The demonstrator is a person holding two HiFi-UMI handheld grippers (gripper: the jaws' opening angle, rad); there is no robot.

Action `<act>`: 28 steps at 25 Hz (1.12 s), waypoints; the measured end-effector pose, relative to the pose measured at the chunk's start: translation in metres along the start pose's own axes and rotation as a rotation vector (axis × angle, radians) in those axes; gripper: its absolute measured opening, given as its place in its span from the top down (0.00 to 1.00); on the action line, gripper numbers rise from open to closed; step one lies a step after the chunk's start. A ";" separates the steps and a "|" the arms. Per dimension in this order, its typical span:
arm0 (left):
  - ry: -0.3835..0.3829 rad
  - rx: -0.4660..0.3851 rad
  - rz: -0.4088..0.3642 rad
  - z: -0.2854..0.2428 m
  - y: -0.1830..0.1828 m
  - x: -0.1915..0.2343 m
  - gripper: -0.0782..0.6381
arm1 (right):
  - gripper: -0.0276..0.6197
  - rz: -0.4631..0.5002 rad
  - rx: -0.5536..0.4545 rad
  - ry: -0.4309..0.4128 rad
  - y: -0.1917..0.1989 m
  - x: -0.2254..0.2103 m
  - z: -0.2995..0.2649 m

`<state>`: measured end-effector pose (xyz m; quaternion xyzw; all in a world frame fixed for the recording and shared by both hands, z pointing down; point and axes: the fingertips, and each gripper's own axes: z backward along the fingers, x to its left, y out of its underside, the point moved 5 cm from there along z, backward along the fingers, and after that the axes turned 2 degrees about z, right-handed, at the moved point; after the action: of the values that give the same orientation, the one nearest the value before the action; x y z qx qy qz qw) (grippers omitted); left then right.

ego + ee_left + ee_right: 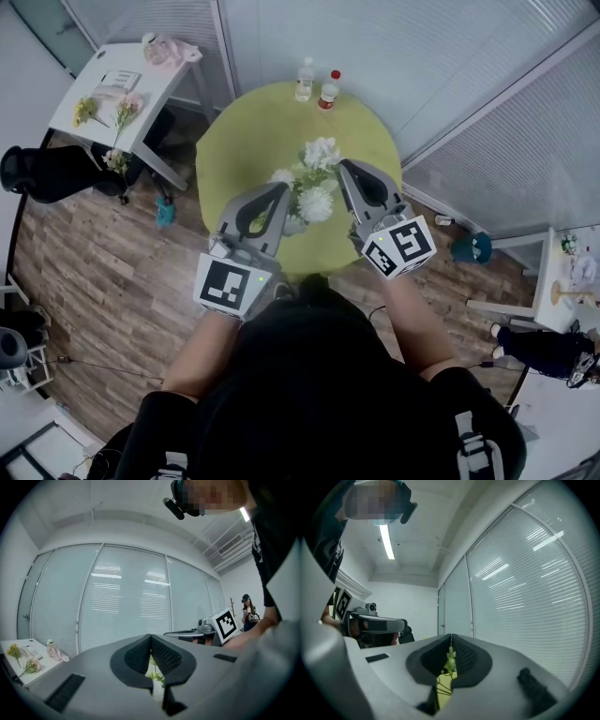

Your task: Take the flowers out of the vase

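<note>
A bunch of white flowers with green leaves stands over the round green table, between my two grippers. My left gripper comes in from the lower left, its jaws closed at the tips; a thin green stem shows between its pads. My right gripper comes in from the lower right, also closed, with a leafy green stem caught between its pads. The blooms and grippers hide the vase from the head view.
Two bottles stand at the table's far edge. A white side table at the upper left carries more flowers. A black chair sits at the left, with glass walls and blinds behind.
</note>
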<state>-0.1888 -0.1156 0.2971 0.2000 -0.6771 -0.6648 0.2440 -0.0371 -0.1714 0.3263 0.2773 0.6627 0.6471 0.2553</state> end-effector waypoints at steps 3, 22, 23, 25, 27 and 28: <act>0.003 -0.011 -0.001 0.006 -0.005 -0.001 0.87 | 0.93 0.008 -0.018 0.007 -0.010 0.005 0.006; 0.093 -0.013 0.008 0.014 0.007 -0.037 0.87 | 0.93 0.028 -0.009 0.135 -0.012 0.007 0.078; 0.100 -0.010 0.010 0.013 0.009 -0.040 0.87 | 0.93 0.023 -0.007 0.140 -0.011 0.007 0.083; 0.115 -0.005 0.015 0.012 0.012 -0.047 0.87 | 0.93 0.020 -0.001 0.153 -0.007 0.008 0.094; 0.131 0.003 0.014 0.010 0.015 -0.054 0.87 | 0.93 0.018 0.008 0.169 -0.004 0.007 0.104; 0.139 0.005 0.013 0.009 0.017 -0.057 0.87 | 0.93 0.018 0.012 0.177 -0.002 0.006 0.108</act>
<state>-0.1477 -0.0743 0.3099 0.2421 -0.6616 -0.6458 0.2944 0.0336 -0.0897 0.3213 0.2265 0.6840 0.6674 0.1884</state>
